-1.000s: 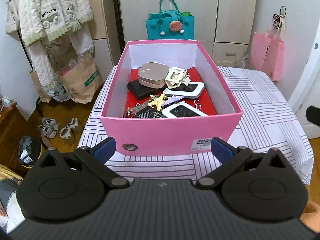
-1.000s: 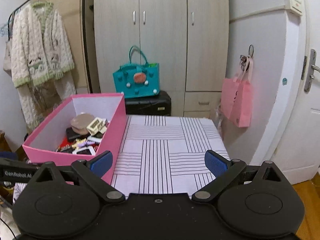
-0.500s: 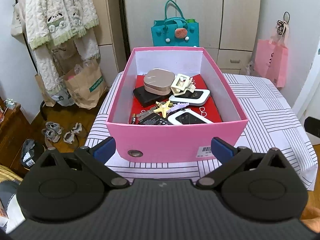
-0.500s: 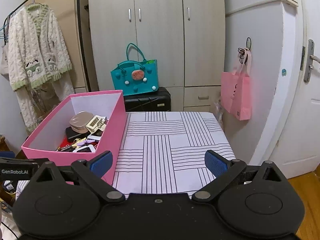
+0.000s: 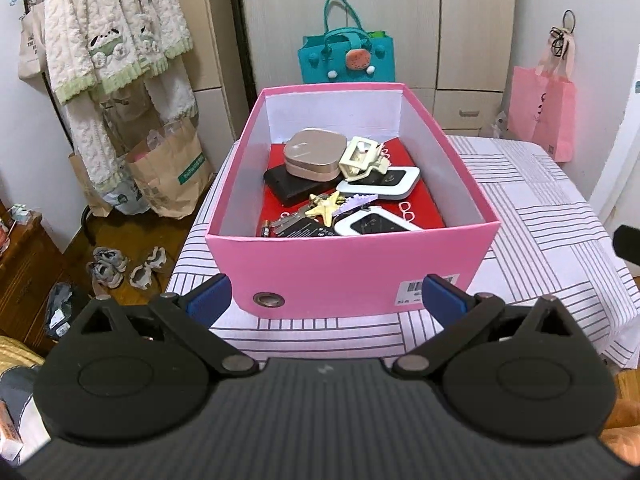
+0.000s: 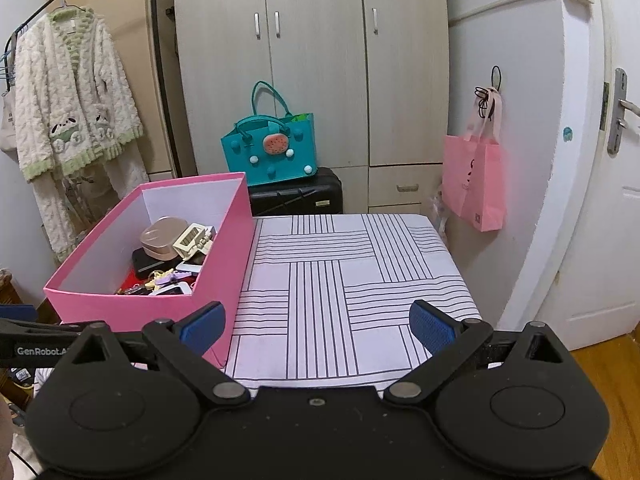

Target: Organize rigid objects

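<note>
A pink box [image 5: 352, 268] stands on the left part of a striped table [image 6: 340, 280]; it also shows in the right wrist view [image 6: 132, 304]. In it lie a beige case [image 5: 314, 155], a cream hair claw [image 5: 360, 158], a black device [image 5: 286, 188], two white-edged devices [image 5: 380, 188], a star clip [image 5: 326, 208] and keys. My left gripper [image 5: 326, 300] is open and empty, in front of the box's near wall. My right gripper [image 6: 316, 324] is open and empty, above the table's front edge, right of the box.
A teal bag [image 6: 270, 152] sits on a black suitcase [image 6: 296, 196] behind the table. A pink bag [image 6: 474, 180] hangs on the right wall. A robe [image 5: 116, 40] hangs at left, above paper bags [image 5: 172, 168] and shoes [image 5: 108, 270] on the floor.
Both grippers have drawn back and risen a little, so the box and table sit lower and farther in view. Both stay open. Nothing in the box has moved.
</note>
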Tool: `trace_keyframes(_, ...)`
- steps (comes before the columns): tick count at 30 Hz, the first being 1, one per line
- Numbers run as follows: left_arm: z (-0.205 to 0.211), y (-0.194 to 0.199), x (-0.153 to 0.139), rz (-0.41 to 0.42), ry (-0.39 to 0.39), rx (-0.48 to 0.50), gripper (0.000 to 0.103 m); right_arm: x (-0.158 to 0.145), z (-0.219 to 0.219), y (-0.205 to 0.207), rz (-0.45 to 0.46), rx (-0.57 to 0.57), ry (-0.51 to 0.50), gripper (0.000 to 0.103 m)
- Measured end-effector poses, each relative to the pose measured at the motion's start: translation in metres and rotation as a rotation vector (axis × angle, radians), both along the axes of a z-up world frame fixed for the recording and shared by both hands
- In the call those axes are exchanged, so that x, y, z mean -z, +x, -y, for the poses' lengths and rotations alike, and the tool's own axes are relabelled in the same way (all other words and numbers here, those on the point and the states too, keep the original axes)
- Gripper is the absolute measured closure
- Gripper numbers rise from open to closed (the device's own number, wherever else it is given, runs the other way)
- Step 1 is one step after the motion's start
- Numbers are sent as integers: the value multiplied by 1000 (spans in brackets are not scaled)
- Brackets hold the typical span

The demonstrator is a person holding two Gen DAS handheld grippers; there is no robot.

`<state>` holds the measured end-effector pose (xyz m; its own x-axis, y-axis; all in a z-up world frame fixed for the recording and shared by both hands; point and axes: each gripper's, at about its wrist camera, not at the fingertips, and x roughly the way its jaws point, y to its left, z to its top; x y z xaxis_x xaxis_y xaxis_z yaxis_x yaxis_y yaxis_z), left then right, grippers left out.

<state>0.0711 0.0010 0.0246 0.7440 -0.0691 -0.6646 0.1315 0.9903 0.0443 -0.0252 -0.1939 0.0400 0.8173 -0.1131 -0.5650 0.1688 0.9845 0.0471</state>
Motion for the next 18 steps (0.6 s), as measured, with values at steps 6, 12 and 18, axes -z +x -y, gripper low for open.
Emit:
trace_keyframes(6, 3, -2, 1, 5, 9, 8, 0, 1, 1, 0, -4, 3, 2, 3)
trace_keyframes(12, 2, -1, 2, 3, 15, -5, 0, 3, 2, 0, -10, 6, 5, 3)
trace_keyframes(18, 1, -1, 2, 2, 13, -13, 0, 4, 2, 0, -14, 6, 11, 3)
